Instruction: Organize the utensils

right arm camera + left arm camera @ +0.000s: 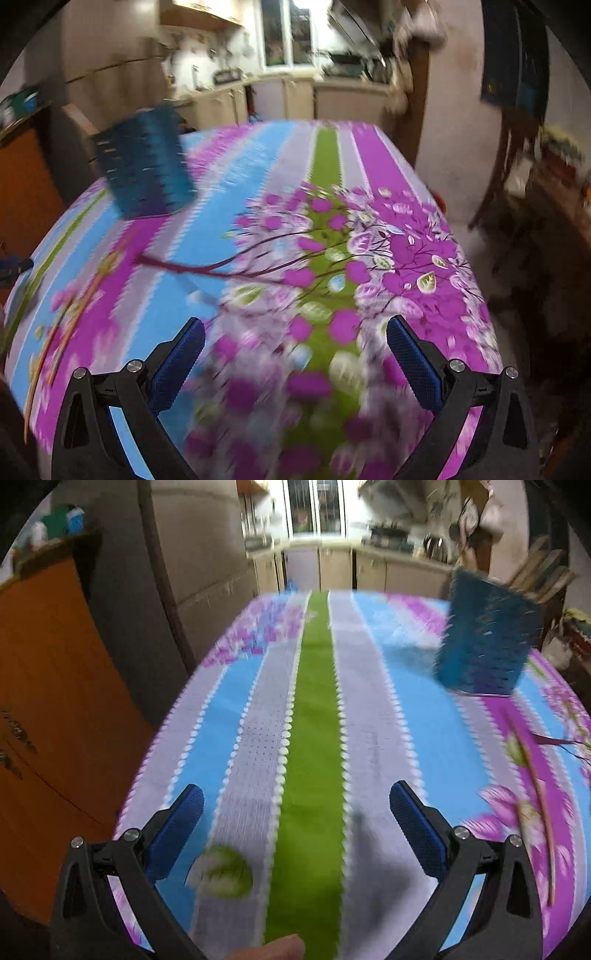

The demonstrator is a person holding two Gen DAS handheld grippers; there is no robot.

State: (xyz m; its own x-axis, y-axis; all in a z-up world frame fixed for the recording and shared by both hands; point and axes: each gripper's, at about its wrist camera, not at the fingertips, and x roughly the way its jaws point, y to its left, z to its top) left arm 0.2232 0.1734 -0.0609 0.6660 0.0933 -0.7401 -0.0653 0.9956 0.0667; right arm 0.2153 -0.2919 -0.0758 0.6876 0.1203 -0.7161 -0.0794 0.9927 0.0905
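Utensil holder (487,635) upright; L gripper (295,819), R gripper (295,347) spread wide.

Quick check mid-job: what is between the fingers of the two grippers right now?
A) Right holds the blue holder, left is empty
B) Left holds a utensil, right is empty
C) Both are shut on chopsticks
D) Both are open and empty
D: the left gripper and the right gripper both have fingers spread wide with only the tablecloth visible between them; the blue perforated holder stands apart on the table.
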